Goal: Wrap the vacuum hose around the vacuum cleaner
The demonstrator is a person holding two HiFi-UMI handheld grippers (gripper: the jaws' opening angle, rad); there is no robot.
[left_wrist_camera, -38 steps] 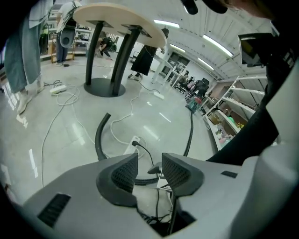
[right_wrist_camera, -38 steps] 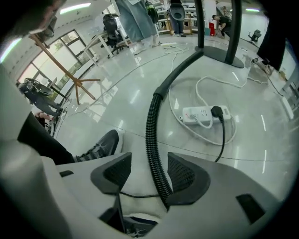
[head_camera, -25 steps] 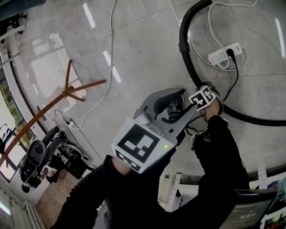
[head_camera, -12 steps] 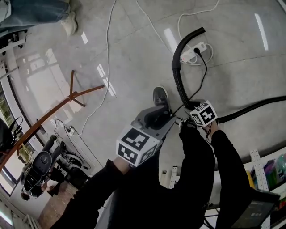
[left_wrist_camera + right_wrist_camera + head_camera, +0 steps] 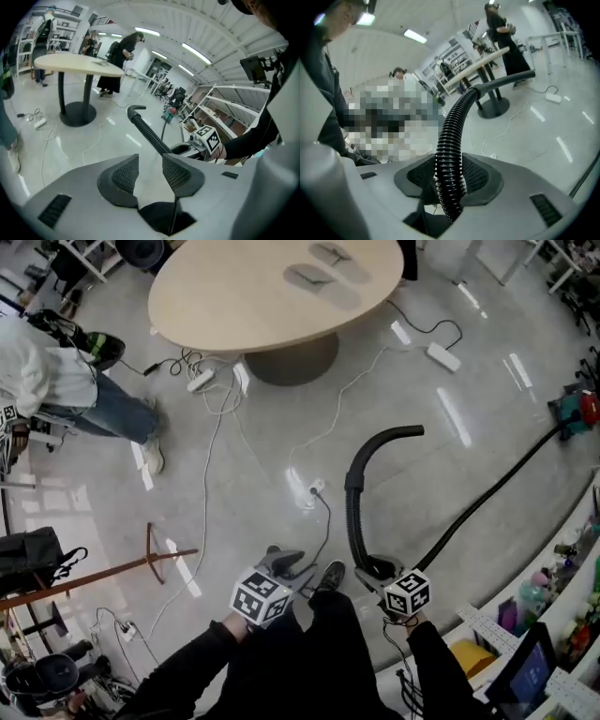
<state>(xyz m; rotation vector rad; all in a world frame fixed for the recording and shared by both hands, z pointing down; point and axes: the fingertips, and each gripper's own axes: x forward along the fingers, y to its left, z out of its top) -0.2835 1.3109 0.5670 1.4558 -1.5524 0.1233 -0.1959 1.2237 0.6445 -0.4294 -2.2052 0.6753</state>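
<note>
One vacuum hose (image 5: 451, 126) pinched in just-tightened right tongs (image 5: 449, 174), left tongs (image 5: 151, 169) slightly spread, empty.

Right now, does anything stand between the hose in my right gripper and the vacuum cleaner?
Nothing visible does. The right gripper, whose jaws have just been closing, grips the hose. From there the hose trails over the floor to the vacuum cleaner at the far right, with nothing lying across that stretch.

Black ribbed vacuum hose (image 5: 353, 512), arching upward
</note>
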